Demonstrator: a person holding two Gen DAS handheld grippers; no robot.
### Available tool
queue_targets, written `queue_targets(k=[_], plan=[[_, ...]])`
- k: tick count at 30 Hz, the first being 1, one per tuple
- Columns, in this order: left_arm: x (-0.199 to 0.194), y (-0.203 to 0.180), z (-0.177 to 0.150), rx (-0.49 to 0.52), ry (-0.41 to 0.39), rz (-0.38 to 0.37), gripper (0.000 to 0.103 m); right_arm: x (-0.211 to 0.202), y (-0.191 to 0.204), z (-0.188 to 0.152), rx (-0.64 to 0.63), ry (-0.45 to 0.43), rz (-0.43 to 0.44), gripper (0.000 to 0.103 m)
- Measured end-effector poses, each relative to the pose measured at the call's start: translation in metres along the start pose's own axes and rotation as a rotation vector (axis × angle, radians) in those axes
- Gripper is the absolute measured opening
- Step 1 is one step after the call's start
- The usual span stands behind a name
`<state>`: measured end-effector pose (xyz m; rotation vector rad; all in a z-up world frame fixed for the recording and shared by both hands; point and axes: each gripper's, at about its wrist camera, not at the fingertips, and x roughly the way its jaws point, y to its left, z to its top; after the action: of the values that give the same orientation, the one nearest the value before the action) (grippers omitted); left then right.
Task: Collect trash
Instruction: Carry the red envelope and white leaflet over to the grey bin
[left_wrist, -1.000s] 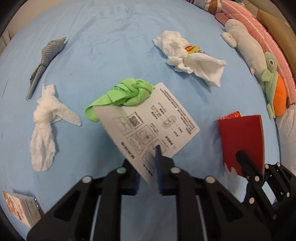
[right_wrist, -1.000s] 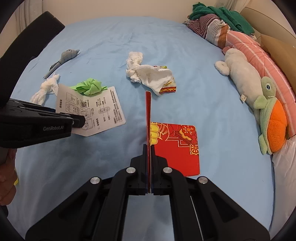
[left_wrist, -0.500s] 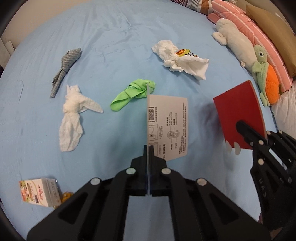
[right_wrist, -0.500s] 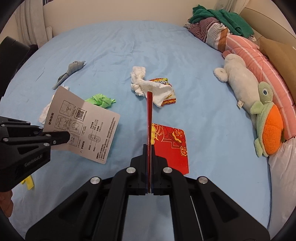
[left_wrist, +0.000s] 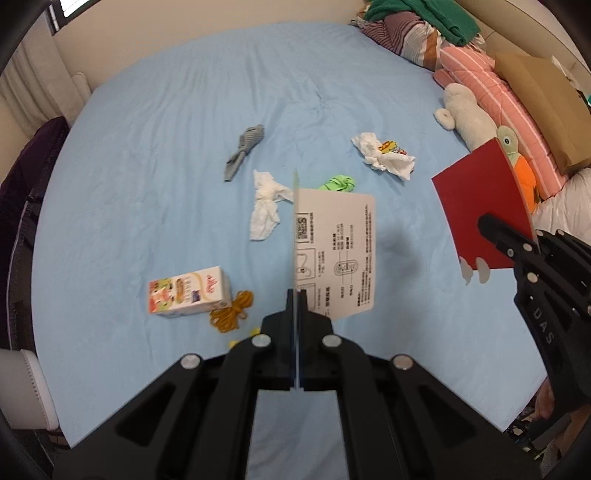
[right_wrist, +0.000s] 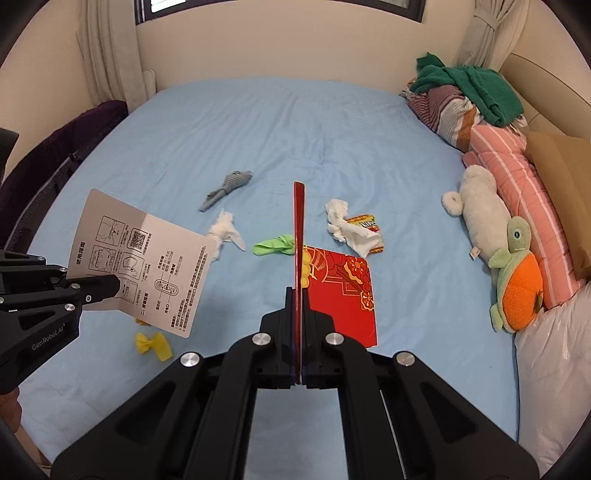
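Left gripper (left_wrist: 296, 295) pinches the instruction sheet (left_wrist: 336, 254) upright above the bed (left_wrist: 184, 147).

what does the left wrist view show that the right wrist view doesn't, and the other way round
Only the left wrist view shows the juice carton and the tangle of brown rubber bands beside it.

Only the right wrist view shows the yellow wrapper, the window, and the printed front of the red envelope.

Both show the blue sheet, grey sock, white tissue, green rag, snack wrapper, frog plush, the left tool shut on the instruction leaflet, and the right tool shut on the envelope.
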<state>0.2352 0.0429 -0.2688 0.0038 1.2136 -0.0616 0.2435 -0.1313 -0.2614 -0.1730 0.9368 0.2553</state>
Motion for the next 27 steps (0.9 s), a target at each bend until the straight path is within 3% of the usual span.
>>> queue_targets(k=[13,21,27], plan=[[-0.170,0.119,-0.104,-0.254,-0.129,0.173,0.001,-0.116,0.150,0.021,-0.241,-0.060,0.255,0.001],[-0.242,0.205,-0.193,-0.463,-0.158,0.286,0.001,-0.169,0.288,0.026,-0.454,-0.123,0.367,0.001],[-0.284,0.292,-0.249,-0.558,-0.183,0.350,0.001,-0.204,0.410,0.016,-0.551,-0.164,0.417,0.001]])
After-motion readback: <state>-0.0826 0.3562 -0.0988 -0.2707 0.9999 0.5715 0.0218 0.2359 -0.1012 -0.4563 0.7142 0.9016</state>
